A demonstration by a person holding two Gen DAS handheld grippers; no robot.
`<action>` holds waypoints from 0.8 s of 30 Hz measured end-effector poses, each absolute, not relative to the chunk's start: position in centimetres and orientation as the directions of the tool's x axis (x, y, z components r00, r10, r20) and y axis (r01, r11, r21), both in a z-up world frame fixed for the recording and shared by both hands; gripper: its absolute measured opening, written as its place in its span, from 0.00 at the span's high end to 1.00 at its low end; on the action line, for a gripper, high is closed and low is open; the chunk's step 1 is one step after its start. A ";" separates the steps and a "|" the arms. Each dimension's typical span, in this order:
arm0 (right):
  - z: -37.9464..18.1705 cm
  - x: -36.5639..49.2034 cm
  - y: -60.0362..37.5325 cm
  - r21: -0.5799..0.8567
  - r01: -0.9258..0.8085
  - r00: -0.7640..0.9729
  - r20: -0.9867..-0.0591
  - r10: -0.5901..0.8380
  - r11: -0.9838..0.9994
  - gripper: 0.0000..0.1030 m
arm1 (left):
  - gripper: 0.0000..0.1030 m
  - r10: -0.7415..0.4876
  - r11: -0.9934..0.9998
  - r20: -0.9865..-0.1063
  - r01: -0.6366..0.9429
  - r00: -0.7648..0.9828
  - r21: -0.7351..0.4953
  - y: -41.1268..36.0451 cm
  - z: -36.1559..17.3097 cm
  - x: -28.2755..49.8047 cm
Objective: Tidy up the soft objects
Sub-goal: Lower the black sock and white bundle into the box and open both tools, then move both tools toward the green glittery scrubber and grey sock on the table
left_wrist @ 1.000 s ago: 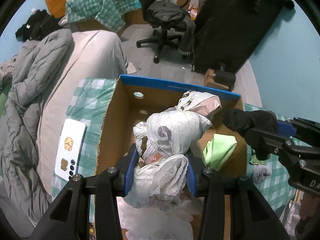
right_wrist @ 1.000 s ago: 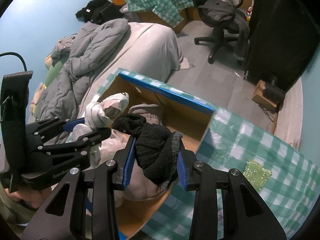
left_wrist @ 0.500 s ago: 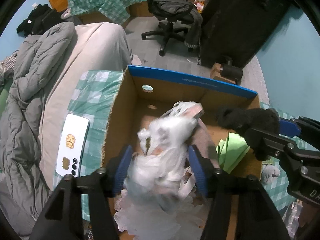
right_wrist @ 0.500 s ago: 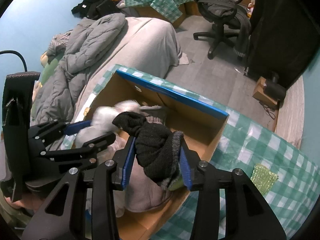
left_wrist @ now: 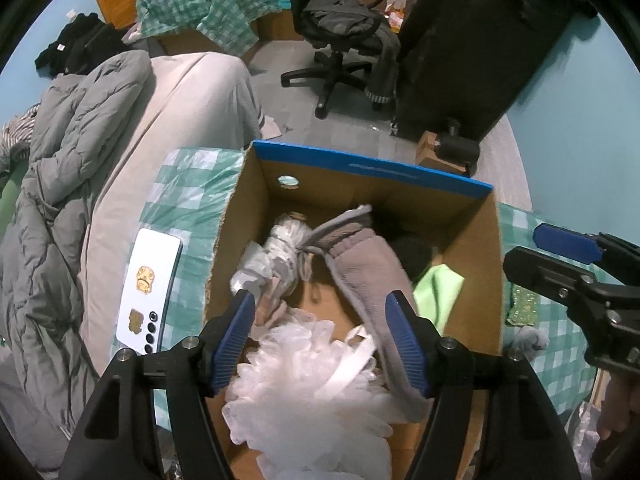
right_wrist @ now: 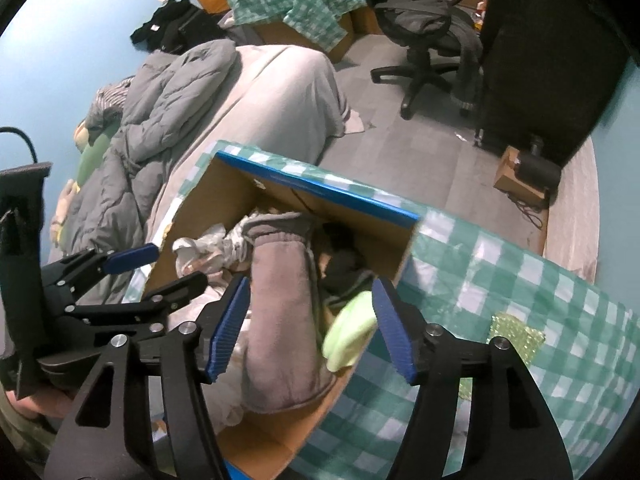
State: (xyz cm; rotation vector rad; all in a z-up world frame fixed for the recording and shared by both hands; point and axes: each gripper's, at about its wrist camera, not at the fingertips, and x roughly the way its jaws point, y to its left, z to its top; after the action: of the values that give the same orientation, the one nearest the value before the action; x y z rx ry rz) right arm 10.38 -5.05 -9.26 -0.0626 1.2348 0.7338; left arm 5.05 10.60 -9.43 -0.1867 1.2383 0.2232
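Both claws, left (left_wrist: 320,328) and right (right_wrist: 310,324), just opened, gaping empty above the cardboard box (left_wrist: 476,264) at frame centre; plastic bundle (left_wrist: 280,252) and black sock (right_wrist: 344,264) lying inside

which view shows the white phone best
The left wrist view. The phone lies in full there, face down on the checked cloth left of the box, camera lenses and stickers visible. The right wrist view does not show it: the left tongs and the box's left wall cover that spot.
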 end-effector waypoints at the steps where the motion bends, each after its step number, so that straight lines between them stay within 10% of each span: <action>1: -9.3 10.4 -5.4 0.337 -0.534 0.136 -0.871 0.472 0.776 0.37 | 0.32 0.067 0.964 -0.948 -0.266 0.312 -0.019 10.4 -9.3 5.0; 24: -10.5 11.1 -16.3 0.320 -0.420 0.161 -0.895 0.417 0.849 0.36 | 0.30 0.030 0.984 -0.949 -0.174 0.315 -0.027 1.1 -8.8 5.2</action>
State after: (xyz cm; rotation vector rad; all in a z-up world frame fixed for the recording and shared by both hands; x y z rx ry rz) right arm 11.13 -16.27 -10.48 -0.0028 1.2762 0.5977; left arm 5.20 1.10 -8.77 -0.1328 1.2442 0.1349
